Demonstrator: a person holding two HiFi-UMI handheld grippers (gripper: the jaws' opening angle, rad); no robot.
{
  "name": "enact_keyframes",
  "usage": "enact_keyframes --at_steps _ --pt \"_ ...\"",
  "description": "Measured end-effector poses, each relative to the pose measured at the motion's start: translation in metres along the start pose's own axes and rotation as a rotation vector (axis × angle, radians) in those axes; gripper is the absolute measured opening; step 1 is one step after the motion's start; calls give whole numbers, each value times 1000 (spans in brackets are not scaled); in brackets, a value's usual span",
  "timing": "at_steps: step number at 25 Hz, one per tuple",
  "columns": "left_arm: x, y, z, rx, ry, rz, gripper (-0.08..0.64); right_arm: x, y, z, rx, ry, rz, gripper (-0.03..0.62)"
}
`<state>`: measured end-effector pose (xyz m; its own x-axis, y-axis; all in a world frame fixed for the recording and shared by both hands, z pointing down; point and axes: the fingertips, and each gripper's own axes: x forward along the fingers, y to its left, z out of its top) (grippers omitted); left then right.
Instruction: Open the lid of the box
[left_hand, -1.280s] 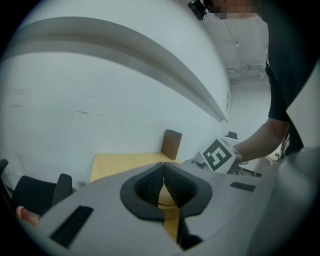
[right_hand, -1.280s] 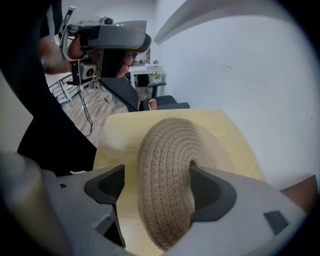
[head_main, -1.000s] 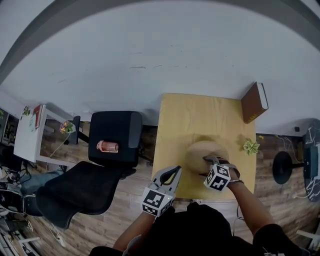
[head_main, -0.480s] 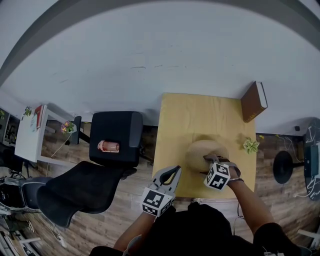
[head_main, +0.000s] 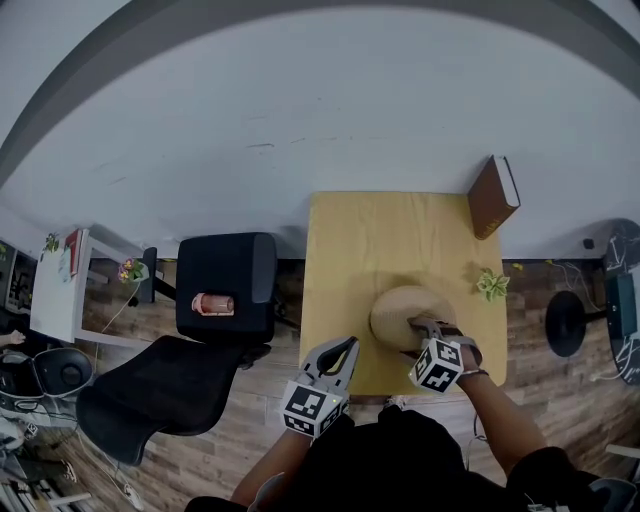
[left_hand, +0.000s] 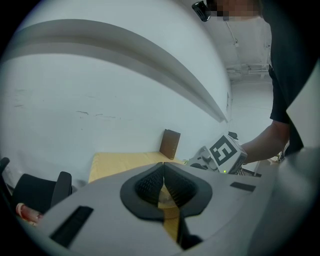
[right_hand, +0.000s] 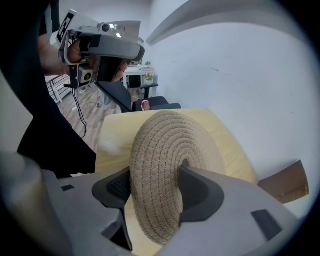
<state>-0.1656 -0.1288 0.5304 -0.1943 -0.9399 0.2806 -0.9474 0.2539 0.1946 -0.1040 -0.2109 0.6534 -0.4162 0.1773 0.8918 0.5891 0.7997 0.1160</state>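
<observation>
**Right gripper clamped on a woven lid at a yellow table**

Seen from above, a person stands at the near edge of a small yellow wooden table set against a white wall, with a gripper in each hand. A round woven rope box sits on the near half of the table, toward the right.

The right gripper points steeply down onto the box. In the right gripper view, its jaws have just been closing and now press on the woven lid. One pad is on the outer side of the rim, and the other is against the spiral-woven face near its centre. The rim fills the gap between the pads.

The left gripper hangs just off the table's near left corner and touches nothing. Its jaws meet at the tips with nothing between them.

A brown book stands against the wall at the table's far right corner. A small green ornament lies near the right edge. A black chair stands on the floor to the left of the table.
</observation>
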Motion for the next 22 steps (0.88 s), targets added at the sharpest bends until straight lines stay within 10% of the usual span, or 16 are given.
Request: enact_keyframes --at_steps 22 --pt "42 -52 5 61 22 -171 18 -74 -44 -80 229 19 -246 290"
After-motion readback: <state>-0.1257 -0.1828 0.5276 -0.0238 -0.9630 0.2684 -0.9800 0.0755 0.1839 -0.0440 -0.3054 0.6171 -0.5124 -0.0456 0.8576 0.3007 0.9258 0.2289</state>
